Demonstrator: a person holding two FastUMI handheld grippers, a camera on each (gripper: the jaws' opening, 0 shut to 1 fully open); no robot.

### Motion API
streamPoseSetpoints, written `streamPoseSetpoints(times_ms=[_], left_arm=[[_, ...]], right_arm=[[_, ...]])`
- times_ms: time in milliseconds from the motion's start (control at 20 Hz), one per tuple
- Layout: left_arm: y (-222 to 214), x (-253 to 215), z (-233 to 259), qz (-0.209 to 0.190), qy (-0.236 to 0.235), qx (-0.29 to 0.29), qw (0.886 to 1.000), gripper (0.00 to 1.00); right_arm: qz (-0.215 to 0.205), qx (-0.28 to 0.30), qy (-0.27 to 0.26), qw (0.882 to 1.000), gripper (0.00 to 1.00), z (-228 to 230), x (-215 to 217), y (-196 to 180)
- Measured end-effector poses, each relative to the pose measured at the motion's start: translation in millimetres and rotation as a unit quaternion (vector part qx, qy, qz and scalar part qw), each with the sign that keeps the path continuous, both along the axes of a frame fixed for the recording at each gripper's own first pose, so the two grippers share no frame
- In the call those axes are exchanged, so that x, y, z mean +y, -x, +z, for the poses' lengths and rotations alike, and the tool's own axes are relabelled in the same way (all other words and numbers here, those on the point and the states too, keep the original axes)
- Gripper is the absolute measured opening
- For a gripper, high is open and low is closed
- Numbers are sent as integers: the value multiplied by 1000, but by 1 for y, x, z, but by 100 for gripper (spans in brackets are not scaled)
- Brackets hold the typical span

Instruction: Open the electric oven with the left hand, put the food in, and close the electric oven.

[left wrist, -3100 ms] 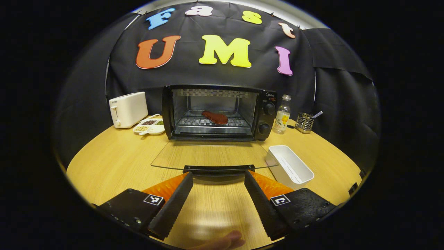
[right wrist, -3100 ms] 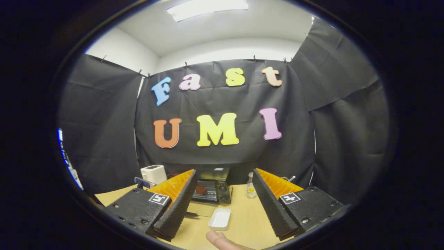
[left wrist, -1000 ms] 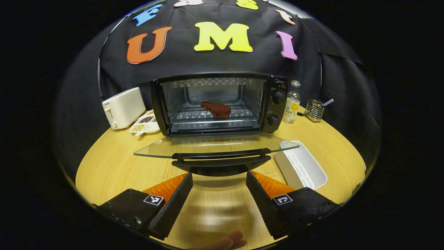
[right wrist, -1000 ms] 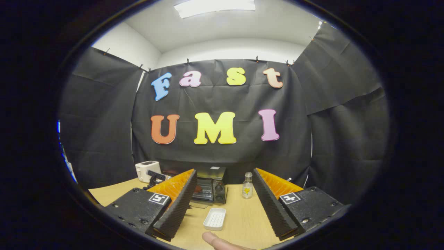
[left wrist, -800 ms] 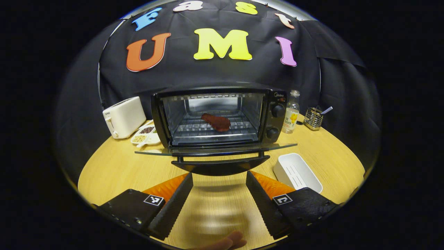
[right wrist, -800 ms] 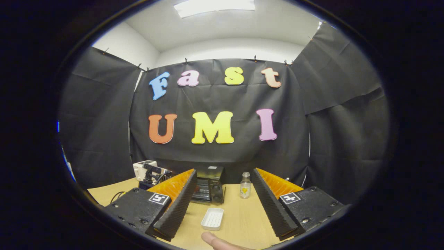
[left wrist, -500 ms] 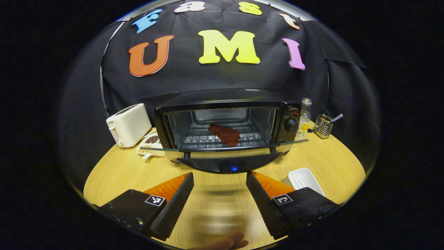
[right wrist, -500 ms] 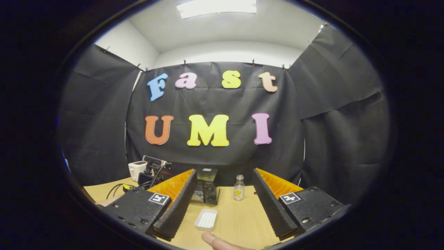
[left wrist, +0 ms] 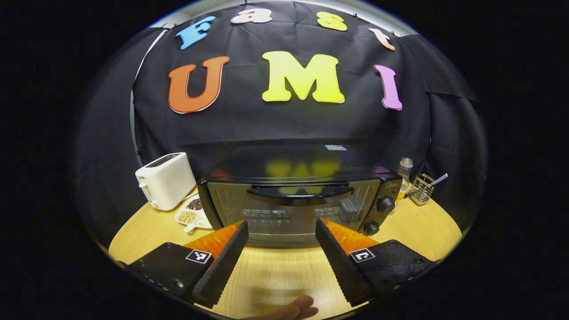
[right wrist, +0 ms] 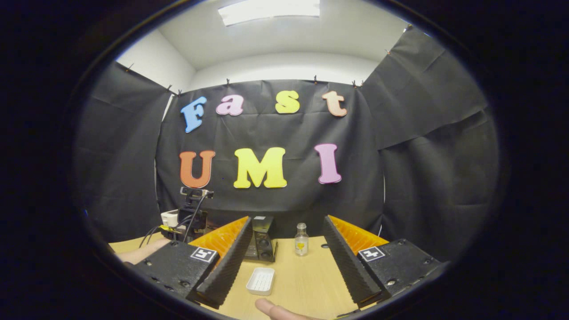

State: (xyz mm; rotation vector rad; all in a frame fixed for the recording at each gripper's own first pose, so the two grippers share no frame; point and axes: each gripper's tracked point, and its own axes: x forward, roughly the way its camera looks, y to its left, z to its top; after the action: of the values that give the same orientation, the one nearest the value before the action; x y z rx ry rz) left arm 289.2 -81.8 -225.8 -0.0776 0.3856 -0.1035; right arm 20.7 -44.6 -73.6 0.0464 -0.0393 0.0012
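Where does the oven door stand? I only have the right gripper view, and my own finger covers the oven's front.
Observer: In the left gripper view the oven door is shut, flat against the front, with its handle at the top.
Operator: Is the left gripper holding that handle?
Observer: No. The left gripper is open, its fingers spread low before the glass, below the handle.
Operator: Anything visible inside?
Observer: The rack shows faintly through the dark, reflective glass; I cannot make out more.

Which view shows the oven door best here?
The left gripper view: the oven door faces the camera, shut, with its handle plain. The right gripper view shows a small part of the oven, mostly its knobs.
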Motion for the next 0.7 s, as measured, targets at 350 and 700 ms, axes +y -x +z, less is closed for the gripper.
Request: streamPoseSetpoints(times_ms=[350, 700], left_arm=[[67, 20, 67, 5, 18, -60, 998, 97], [167, 38, 151, -6, 5, -140, 990, 96]], right_arm=[[1, 11, -14, 1000, 100, -4, 5, -1], [-30, 2, -20, 999, 100, 8, 5, 15]])
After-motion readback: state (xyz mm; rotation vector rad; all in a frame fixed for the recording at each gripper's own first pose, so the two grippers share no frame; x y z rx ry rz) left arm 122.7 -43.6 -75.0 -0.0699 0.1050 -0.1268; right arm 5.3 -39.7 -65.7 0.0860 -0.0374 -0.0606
